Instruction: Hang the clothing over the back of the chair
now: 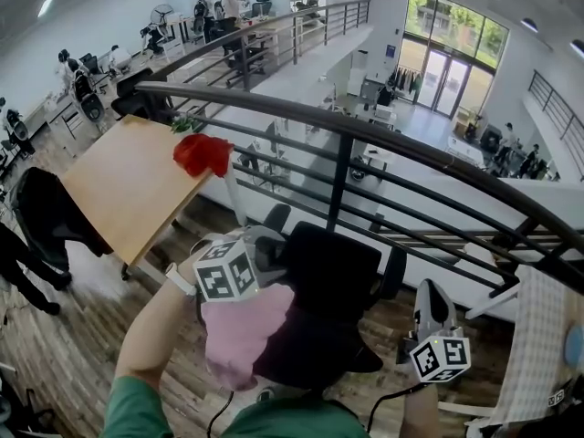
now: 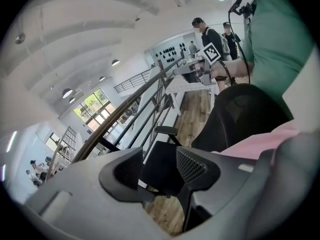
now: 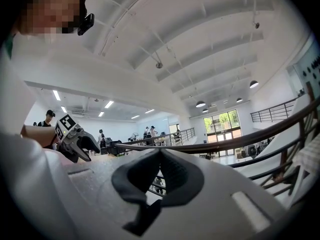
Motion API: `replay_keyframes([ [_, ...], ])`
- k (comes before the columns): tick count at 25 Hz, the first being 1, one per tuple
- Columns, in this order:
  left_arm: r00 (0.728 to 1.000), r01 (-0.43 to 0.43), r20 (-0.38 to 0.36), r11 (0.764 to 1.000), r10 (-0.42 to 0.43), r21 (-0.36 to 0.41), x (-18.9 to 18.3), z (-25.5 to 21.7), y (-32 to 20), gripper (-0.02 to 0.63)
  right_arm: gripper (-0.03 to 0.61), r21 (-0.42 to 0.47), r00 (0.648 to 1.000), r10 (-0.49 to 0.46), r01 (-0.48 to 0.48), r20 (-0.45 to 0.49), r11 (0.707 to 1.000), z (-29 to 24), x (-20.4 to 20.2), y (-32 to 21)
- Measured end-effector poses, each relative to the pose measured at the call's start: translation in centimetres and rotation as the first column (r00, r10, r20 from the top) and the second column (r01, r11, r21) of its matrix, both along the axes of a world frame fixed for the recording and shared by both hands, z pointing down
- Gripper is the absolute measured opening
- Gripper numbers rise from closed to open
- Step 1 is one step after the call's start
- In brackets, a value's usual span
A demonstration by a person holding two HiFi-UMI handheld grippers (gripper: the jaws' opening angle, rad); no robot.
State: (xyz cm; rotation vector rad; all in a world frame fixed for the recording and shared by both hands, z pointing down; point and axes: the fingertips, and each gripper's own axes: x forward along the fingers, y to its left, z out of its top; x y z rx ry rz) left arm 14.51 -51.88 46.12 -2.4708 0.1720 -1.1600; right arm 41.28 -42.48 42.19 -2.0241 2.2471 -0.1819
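A pink garment point(image 1: 239, 331) lies draped over the back of the black office chair point(image 1: 333, 263) just below me; it also shows as a pink fold point(image 2: 260, 141) at the right of the left gripper view. My left gripper point(image 1: 272, 261) hangs over the chair beside the cloth, tilted down, and in its own view the left gripper point(image 2: 160, 171) is open, the chair seat showing in the gap. My right gripper point(image 1: 431, 292) is right of the chair, pointing level at the railing. The right gripper point(image 3: 160, 176) is shut on nothing.
A black metal railing point(image 1: 365, 140) curves across just beyond the chair. A wooden table point(image 1: 137, 190) with a red object point(image 1: 203, 153) stands to the left. A dark jacket point(image 1: 46, 213) hangs at far left. A checked cloth point(image 1: 538, 354) drapes a white rack at right.
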Motion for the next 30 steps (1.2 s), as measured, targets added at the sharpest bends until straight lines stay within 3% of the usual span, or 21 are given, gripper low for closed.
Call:
replay_keyframes([
  [7,0.997,0.017,-0.075,0.999,-0.013,0.047,-2.2,-1.6,1.4,0.216,0.003,0.031,1.000,0.007,-0.006,-0.025,1.000,-1.6,-2.7,2.1],
  [12,0.968,0.106,-0.243,0.980,-0.062,0.171,-3.9,-5.0,2.8,0.150,0.003,0.038,0.998,0.020,-0.018,-0.053,0.999,-2.7,-4.8,4.7],
  [16,0.903,0.211,-0.413,0.962,-0.122,0.176,-6.5,-7.5,3.9,0.090,0.003,0.038,0.996,0.022,-0.019,-0.083,0.999,-3.4,-7.6,6.4],
  [21,0.841,0.298,-0.503,0.947,-0.199,0.123,-10.4,-7.2,5.1,0.057,0.003,0.055,0.994,0.021,-0.015,-0.105,0.998,-4.2,-11.7,8.5],
  [26,0.737,0.356,-0.633,0.932,-0.236,0.067,-13.6,-9.7,8.1,0.020,0.003,0.078,0.993,0.033,-0.024,-0.112,0.997,-4.8,-14.7,11.6],
  [30,0.665,0.384,-0.699,0.923,-0.262,0.019,-16.8,-10.8,11.3,0.014,0.003,0.143,0.984,0.093,-0.071,-0.153,0.987,-6.3,-17.6,14.8],
])
